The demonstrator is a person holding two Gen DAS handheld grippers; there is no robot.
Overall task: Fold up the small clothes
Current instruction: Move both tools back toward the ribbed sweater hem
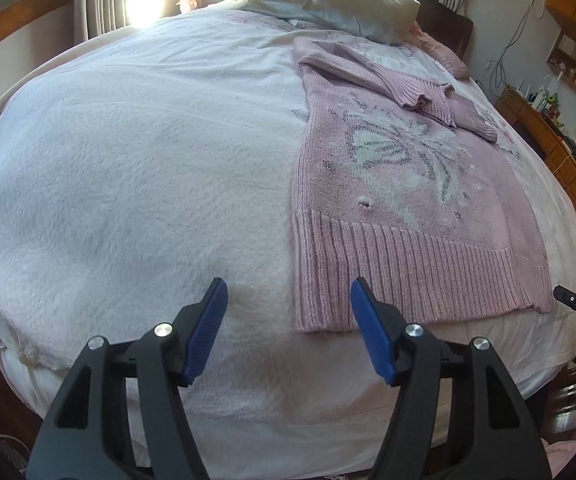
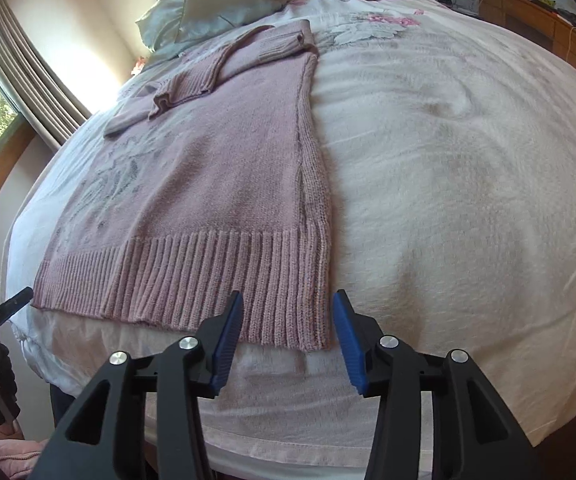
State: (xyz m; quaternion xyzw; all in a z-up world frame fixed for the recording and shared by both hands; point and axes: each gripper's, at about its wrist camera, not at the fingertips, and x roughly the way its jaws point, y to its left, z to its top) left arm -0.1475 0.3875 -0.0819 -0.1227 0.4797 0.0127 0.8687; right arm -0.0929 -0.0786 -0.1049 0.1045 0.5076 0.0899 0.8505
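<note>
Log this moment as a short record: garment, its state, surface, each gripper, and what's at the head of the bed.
garment: pink knit sweater with a pale butterfly motif, ribbed hem toward the cameras
state: lying flat, sleeves folded in across the upper body
surface: white blanket on a bed
left gripper: jaws open, empty, over the blanket near the hem's left corner
right gripper: jaws open, empty, at the hem's right corner
head of bed: pillows
fold progress: body not yet folded
</note>
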